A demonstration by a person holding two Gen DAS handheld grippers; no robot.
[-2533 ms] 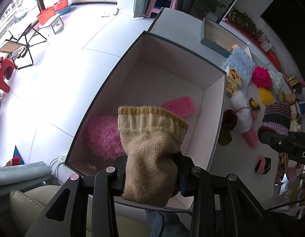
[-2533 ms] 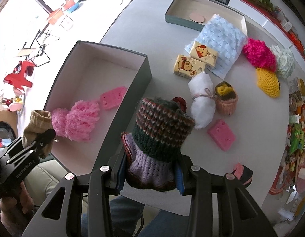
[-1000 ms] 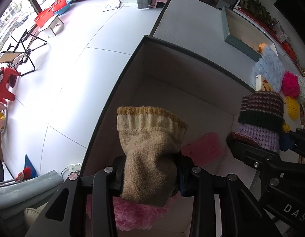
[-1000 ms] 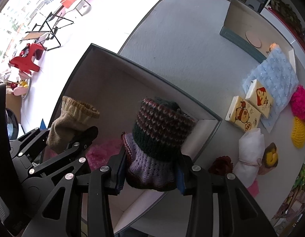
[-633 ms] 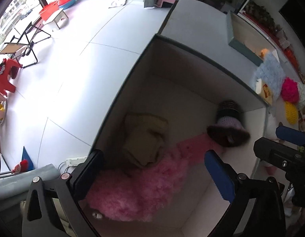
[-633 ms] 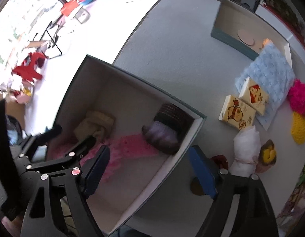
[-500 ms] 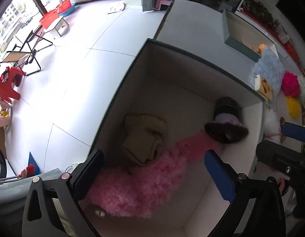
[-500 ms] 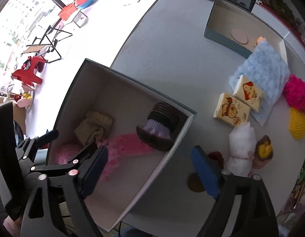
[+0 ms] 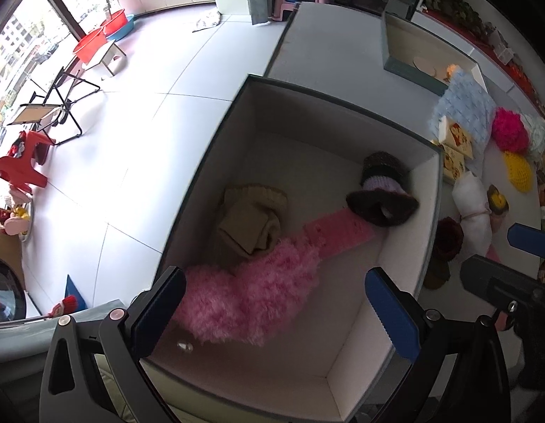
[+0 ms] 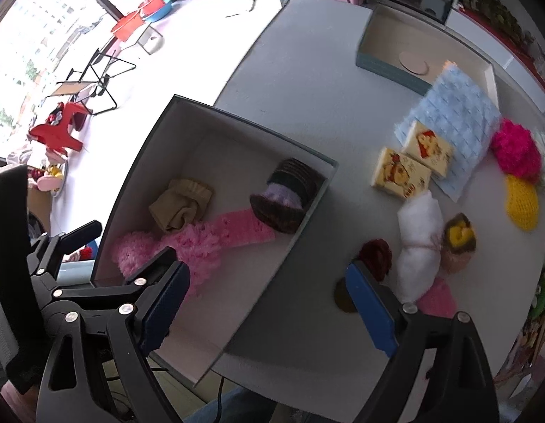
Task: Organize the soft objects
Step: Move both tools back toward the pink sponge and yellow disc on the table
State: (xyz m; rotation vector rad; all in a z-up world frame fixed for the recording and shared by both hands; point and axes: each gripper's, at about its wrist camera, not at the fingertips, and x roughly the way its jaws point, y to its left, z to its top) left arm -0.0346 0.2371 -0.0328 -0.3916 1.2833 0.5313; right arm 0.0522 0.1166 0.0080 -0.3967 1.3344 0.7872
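Soft items lie in the box (image 9: 429, 211) at the worktop's (image 10: 307, 81) left edge: tan sock (image 9: 253, 220) crumpled mid-box, pink fluffy piece (image 9: 251, 292) near side, pink sponge (image 9: 337, 231) running right from it, striped knit (image 9: 383, 190) by the right wall, resting on the sponge end. Left gripper (image 9: 272, 312) above the box's near end, fingers (image 9: 392, 312) wide, holding nothing. Right gripper (image 10: 269, 303) above the box's right wall, fingers (image 10: 369, 312) wide, also holding nothing. On the worktop right of the box: two tissue packs (image 10: 401, 172), blue cloth (image 10: 455, 120), white roll (image 10: 418, 243), dark red knit (image 10: 376, 255), magenta pompom (image 10: 515, 149), yellow knit (image 10: 521, 204). Teal tray (image 10: 389, 67) far side.
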